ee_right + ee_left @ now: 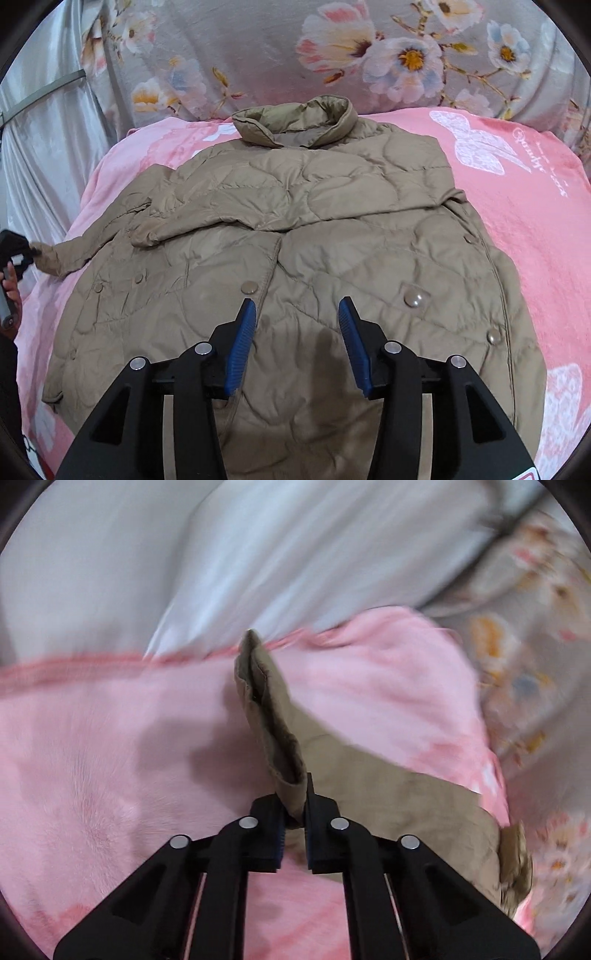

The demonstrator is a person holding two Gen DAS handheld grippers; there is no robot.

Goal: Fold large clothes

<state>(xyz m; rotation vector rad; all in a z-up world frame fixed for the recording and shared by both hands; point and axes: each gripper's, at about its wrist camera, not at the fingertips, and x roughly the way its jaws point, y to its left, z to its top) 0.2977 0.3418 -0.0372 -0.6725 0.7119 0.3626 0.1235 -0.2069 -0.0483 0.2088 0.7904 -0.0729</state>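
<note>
A tan quilted jacket (295, 236) lies front up on a pink blanket (535, 229), collar at the far end, one sleeve folded across the chest. My right gripper (297, 325) is open and empty, hovering over the jacket's lower front near the snap buttons. My left gripper (295, 805) is shut on the cuff of the jacket's sleeve (273, 716) and holds it out over the blanket (92, 775). In the right wrist view the left gripper (31, 249) shows at the far left edge, pinching the sleeve end (59, 258).
A grey floral quilt (332, 55) lies bunched beyond the jacket's collar. A pale satin sheet or curtain (258, 554) hangs on the left side of the bed. The person's hand (11, 288) shows at the left edge.
</note>
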